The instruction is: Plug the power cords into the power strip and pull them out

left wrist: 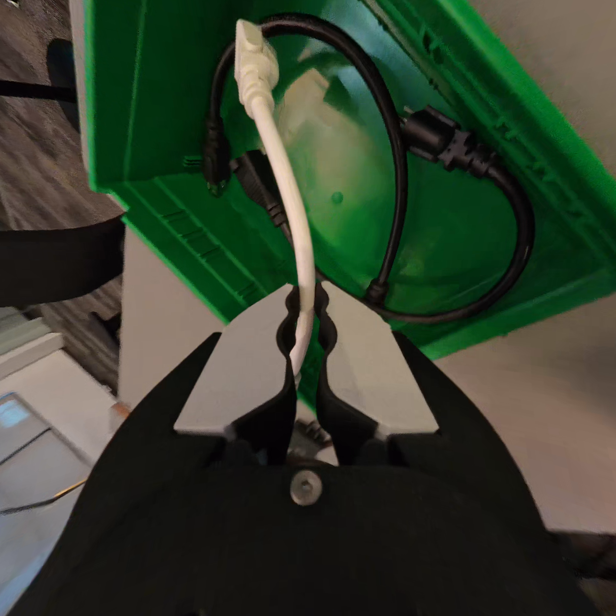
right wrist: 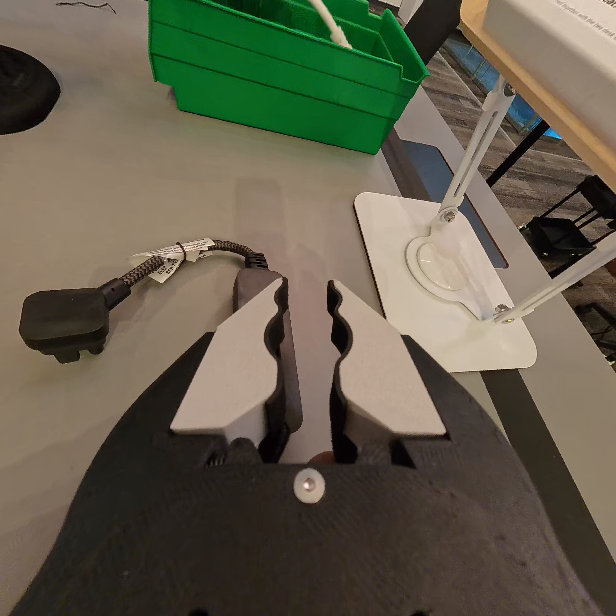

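In the left wrist view my left gripper (left wrist: 306, 290) is shut on a white power cord (left wrist: 289, 186). The cord's white plug (left wrist: 253, 56) points away, over the inside of a green bin (left wrist: 466, 266). A black power cord (left wrist: 396, 173) with its black plug (left wrist: 440, 140) lies looped in the bin. In the right wrist view my right gripper (right wrist: 307, 287) is open, low over the table. A dark grey power strip (right wrist: 250, 283) lies partly under its left finger. The strip's braided cord (right wrist: 186, 256) leads to a flat black plug (right wrist: 63, 321) on the left.
The green bin (right wrist: 273, 86) stands at the back of the grey table (right wrist: 133, 186), with the white cord (right wrist: 328, 21) hanging into it. A white stand base (right wrist: 443, 290) sits at the right by the table edge. A black round object (right wrist: 20, 90) is at far left. Left tips to right tips: about 40 centimetres. My right gripper is the nearer one to the flat black plug (right wrist: 63, 321): about 11 centimetres, against 40 centimetres.
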Tool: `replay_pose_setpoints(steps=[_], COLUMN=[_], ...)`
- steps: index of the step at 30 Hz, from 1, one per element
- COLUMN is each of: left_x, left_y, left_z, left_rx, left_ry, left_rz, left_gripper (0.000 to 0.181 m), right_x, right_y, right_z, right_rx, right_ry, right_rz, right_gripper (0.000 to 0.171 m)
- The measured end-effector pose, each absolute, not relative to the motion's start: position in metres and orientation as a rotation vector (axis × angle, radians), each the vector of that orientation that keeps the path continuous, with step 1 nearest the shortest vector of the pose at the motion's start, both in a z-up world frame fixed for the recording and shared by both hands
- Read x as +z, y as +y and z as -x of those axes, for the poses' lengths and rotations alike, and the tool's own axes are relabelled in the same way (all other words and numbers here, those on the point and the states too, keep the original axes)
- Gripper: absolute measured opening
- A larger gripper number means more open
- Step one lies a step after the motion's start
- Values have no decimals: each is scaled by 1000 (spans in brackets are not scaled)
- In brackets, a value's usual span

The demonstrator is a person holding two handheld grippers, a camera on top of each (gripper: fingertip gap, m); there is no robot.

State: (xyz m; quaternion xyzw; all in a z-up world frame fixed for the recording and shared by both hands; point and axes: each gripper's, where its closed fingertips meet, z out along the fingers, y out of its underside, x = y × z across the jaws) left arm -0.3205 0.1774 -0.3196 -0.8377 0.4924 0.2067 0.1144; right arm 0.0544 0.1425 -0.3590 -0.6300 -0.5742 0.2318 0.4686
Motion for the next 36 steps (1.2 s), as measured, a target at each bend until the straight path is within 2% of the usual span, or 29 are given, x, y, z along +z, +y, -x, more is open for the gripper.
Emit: replay_pose_setpoints(steps=[5,9,14,21,24,28,34,36], left_x=[-268,-230,-182,-154,-166,-206,-253,-254], left_y=[180,178,177,155,145,142,164,171], left_z=[343,351,302,161,100,25,-42,-56], left_rx=[1001,1116,846,390,205,-21,-195,-209], left_ry=[1695,1728,1476,1321,1355,1424,1325,1254], left_rz=[2381,2320,2094,1750,1691,1692,1699,1642], left_gripper=[8,8,8,7,7,8,8,8], right_x=[-358,-355,-340,-311,-298,-274,-251,-249], right_y=[142,144,151,159,160,165,170,175], right_z=[-54,-55,-60,-69,-75,-89,-111,-118], right_rx=[572,566,583,628,648,649,724,809], right_ry=[-1405,-1391,-1305,-1150,-1102,-1001,-861,-784], right_rz=[1543,1538,1521,1468,1435,1370,1331,1361], right_gripper=[21,21,22,24,24,23,24,31])
